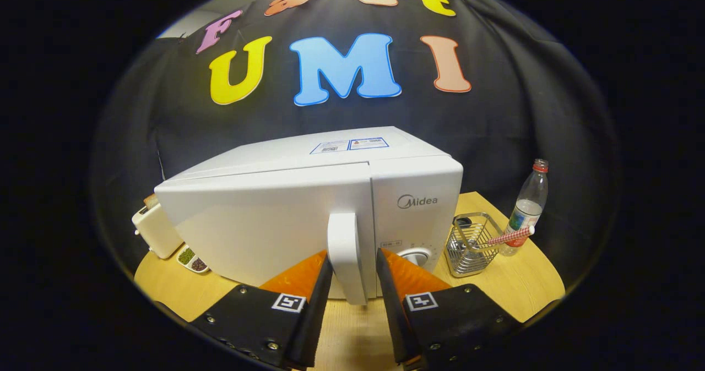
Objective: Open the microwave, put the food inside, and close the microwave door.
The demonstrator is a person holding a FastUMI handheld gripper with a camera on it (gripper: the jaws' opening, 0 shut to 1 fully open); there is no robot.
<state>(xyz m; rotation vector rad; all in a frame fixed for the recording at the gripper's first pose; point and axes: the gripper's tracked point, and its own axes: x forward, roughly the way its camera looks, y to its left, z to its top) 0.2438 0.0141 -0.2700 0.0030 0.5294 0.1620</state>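
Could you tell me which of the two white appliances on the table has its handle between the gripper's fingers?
The microwave: its vertical door handle sits between the fingers of the gripper. The toaster stands apart, beside the microwave, far from the fingers.

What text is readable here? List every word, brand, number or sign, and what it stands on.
"Midea": control panel of the white box-shaped microwave.
Stickers on its top: too small to read.
Small plate above its dial: too small.
Clear plastic bottle's label: blurred.
Square markers on the tool, whose fingers flank the white door handle: patterns, no words.
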